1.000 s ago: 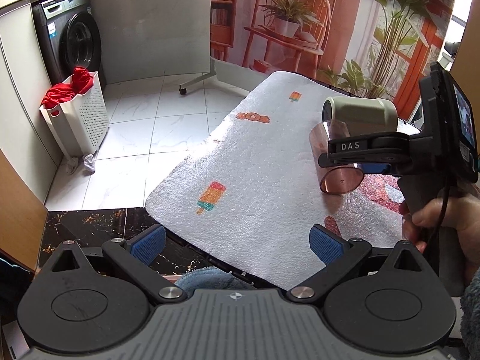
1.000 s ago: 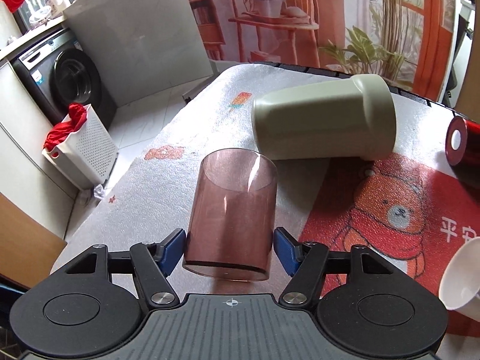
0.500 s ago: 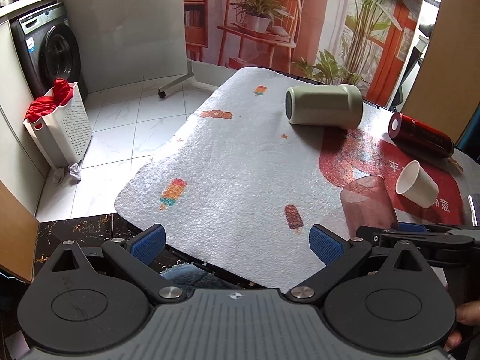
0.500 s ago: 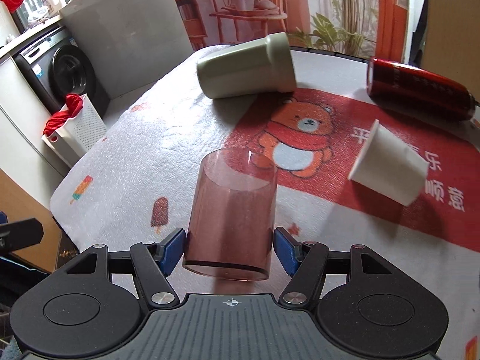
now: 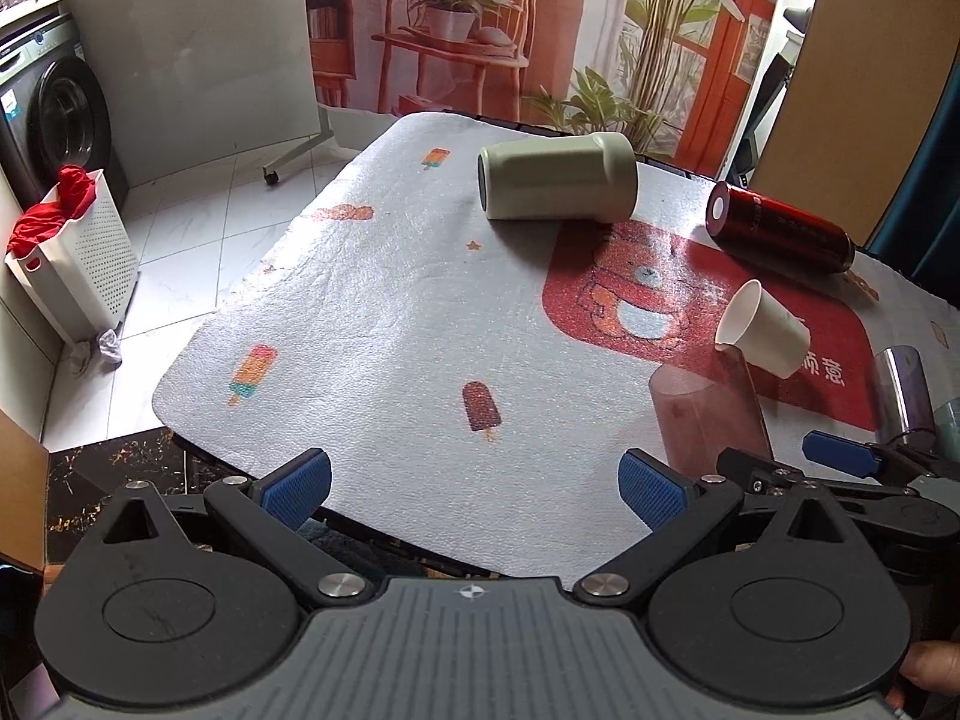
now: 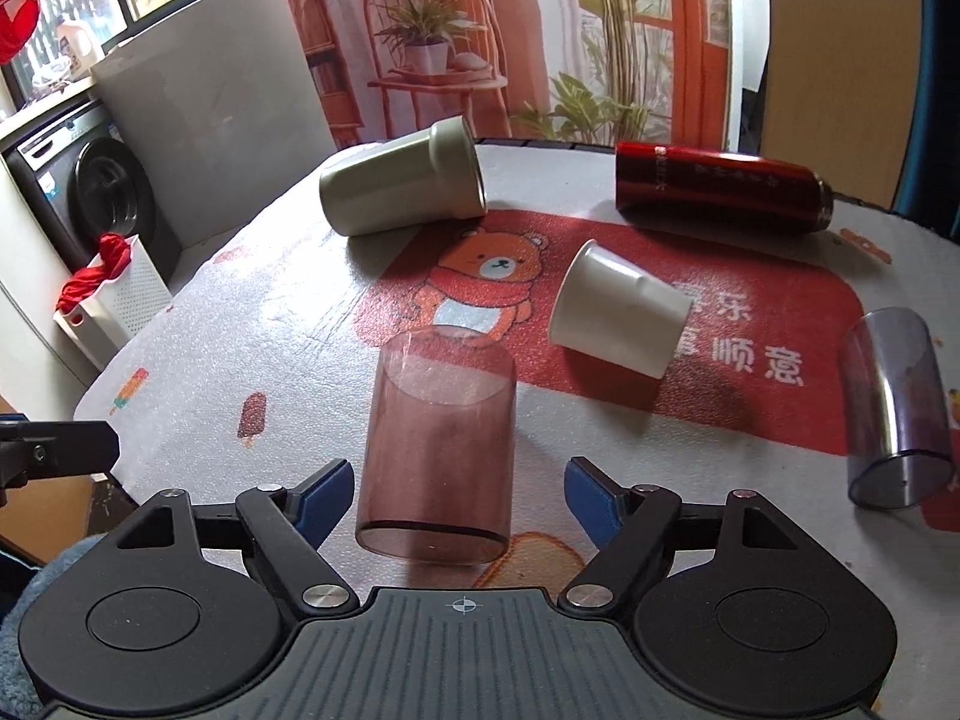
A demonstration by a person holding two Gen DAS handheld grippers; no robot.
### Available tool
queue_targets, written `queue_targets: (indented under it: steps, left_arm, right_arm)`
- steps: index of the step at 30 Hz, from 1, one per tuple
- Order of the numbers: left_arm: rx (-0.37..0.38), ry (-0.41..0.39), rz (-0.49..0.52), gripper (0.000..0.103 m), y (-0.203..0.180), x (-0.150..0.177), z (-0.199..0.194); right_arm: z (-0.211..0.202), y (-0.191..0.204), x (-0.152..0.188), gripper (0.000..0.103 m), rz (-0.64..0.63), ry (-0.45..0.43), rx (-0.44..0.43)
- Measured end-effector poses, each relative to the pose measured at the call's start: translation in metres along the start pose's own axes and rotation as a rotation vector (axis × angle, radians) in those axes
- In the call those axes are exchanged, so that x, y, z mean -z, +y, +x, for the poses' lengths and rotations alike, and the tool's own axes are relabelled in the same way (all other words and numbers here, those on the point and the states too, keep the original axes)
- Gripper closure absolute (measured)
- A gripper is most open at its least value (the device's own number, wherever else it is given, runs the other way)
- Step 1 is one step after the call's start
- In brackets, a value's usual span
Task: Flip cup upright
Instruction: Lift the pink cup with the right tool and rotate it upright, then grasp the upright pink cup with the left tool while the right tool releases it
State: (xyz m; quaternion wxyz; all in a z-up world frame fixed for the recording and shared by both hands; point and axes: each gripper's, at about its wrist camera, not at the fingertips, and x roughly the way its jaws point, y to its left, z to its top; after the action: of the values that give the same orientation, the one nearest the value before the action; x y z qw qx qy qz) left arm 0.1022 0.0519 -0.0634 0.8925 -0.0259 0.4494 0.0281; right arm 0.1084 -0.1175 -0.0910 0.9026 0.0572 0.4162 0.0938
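- My right gripper [image 6: 459, 495] had its fingers spread apart, with a gap on each side of the pink translucent cup [image 6: 438, 450]; they touched it on neither side, so the cup was no longer gripped.
- The cup was in the lower middle of the right wrist view, between the two blue pads. From the left wrist view it appeared at the lower right [image 5: 708, 414], just beyond my right fingers, and seemed to stand on the bench [image 5: 390, 300]. I judged it to rest on one end, but I could not tell for sure whether the open mouth was up.
- My left gripper [image 5: 474, 480] had its fingers wide open and held nothing; it waited at the near edge of the bench, probably to stay out of the way.
- Other vessels lay on their sides: a green mug [image 6: 402, 183] in the upper middle, a red bottle [image 6: 720, 186] in the upper right, a white paper cup [image 6: 618, 312] on the red bear print, and a smoky grey cup [image 6: 894, 402] at the right edge.
- In my judgement, these were laid down as further items to be set upright, and the white cup was nearest.
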Motion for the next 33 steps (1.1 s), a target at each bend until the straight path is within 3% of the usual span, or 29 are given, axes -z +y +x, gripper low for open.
queue_targets:
  steps: [7, 16, 18, 33]
  left_arm:
    - [0.008, 0.008, 0.019, 0.000, -0.017, 0.002, 0.004]
    - [0.029, 0.001, 0.019, 0.000, -0.029, 0.001, 0.007]
    - [0.036, 0.005, 0.018, 0.000, -0.031, 0.001, 0.009]
    - [0.072, 0.023, 0.036, 0.001, -0.067, -0.018, 0.029]
  right_arm:
    - [-0.025, -0.019, 0.009, 0.023, 0.034, -0.042, 0.059]
    - [-0.054, -0.059, 0.017, 0.000, 0.091, -0.107, 0.241]
    - [-0.056, -0.065, 0.021, 0.000, 0.102, -0.108, 0.277]
    - [-0.065, -0.098, 0.043, 0.000, 0.232, -0.093, 0.310]
